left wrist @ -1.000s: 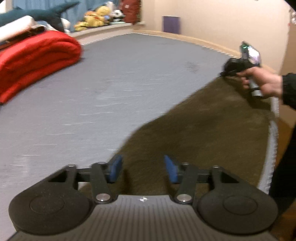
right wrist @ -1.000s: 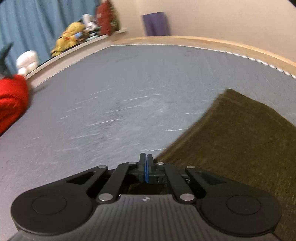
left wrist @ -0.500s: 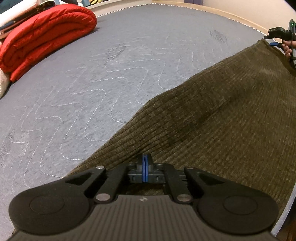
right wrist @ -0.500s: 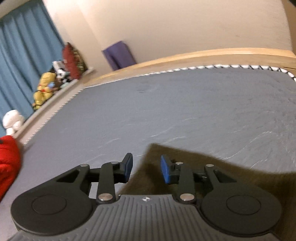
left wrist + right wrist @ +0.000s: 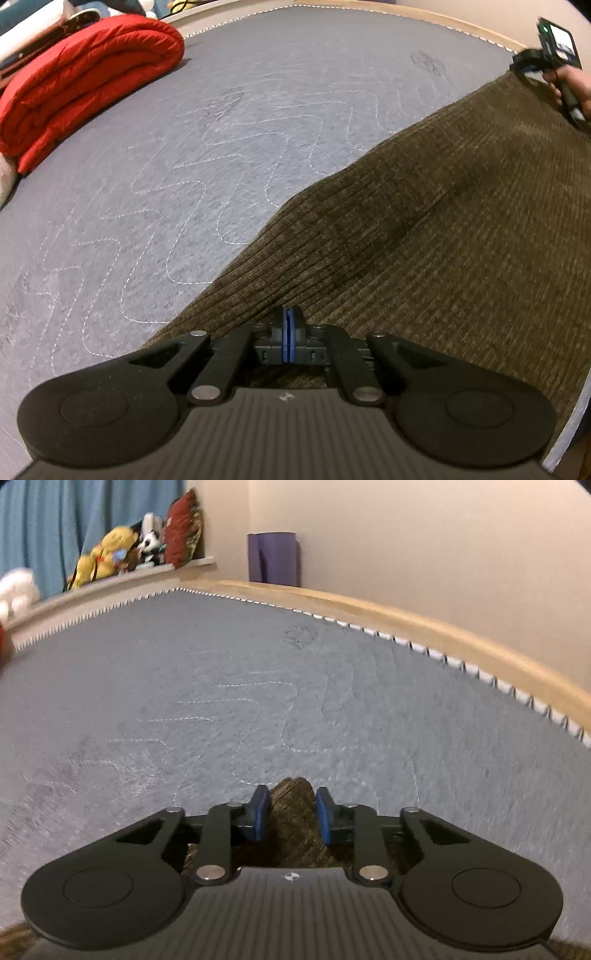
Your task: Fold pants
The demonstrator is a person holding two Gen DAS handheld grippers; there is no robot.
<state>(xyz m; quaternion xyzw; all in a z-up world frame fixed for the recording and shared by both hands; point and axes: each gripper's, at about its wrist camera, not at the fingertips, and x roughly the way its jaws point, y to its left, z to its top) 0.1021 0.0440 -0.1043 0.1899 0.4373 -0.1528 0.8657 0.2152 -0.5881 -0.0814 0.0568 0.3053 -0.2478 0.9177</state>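
Pants [image 5: 424, 229] on mattress [image 5: 184, 166], right jaws closing around corner

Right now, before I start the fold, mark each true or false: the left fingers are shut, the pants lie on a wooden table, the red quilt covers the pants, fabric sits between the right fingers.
1. The left gripper has its fingers shut. True.
2. The pants lie on a wooden table. False: they lie on a grey quilted mattress.
3. The red quilt covers the pants. False: it sits folded, apart from them.
4. Fabric sits between the fingers of the right gripper. True; they are closing.
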